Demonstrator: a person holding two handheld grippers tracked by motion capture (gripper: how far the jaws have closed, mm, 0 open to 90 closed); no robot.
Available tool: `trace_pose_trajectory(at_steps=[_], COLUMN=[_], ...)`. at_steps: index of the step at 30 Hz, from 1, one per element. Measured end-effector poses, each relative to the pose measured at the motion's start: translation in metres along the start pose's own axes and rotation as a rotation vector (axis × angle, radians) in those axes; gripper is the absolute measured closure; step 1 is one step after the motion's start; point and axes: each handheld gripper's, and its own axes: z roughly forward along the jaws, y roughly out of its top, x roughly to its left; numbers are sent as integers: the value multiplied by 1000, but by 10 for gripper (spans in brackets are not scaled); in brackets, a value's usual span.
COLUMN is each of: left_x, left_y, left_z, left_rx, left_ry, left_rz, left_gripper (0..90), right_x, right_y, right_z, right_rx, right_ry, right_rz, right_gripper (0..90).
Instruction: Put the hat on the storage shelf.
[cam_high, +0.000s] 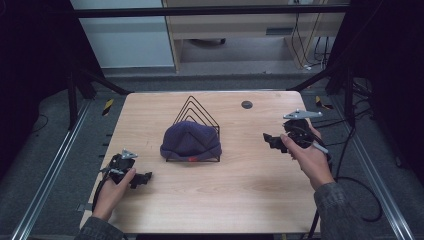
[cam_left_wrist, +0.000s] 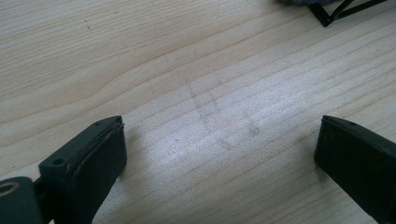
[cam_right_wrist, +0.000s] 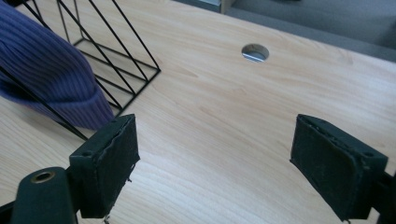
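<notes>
A dark purple knitted hat (cam_high: 191, 140) is draped over a black wire rack (cam_high: 196, 107) of triangular loops in the middle of the wooden table (cam_high: 225, 195). My left gripper (cam_high: 147, 177) rests low at the front left, jaws pointing right, open with bare wood between them (cam_left_wrist: 219, 154). My right gripper (cam_high: 269, 140) is held at the right side, pointing left toward the rack, open and holding nothing (cam_right_wrist: 215, 158). In the right gripper view the hat (cam_right_wrist: 42, 70) and the rack (cam_right_wrist: 121, 60) lie at the upper left, a short way beyond the left jaw.
A round cable hole (cam_high: 246, 104) sits near the table's far edge, also in the right gripper view (cam_right_wrist: 255, 52). A corner of the rack (cam_left_wrist: 336, 11) shows at the top right of the left gripper view. Cables trail off the table's right edge.
</notes>
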Motion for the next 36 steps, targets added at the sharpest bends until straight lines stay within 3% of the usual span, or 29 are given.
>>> trace_pose_trajectory(at_steps=[11,17,20,23,36], left_x=[0,0,0,2,3], left_y=[0,1,1,2,2], left_z=[2,4,5,8,10], left_rx=[-13,-27,-33,-58,-81], left_ry=[-8,-8,-9,2,7], left_rz=[-6,-5,-2,-18,-23], left_gripper=[0,0,0,0,0], right_x=[-7,-10,-11,-11,-5], right_y=[-33,-48,-62,-71,-75], right_z=[23,48,66,78,96], right_rx=[62,97,137,140,130], right_ry=[-13,-26,-45,-71,-76], right_rz=[38,56,67,82,114], right_gripper=[156,160,163,164,162])
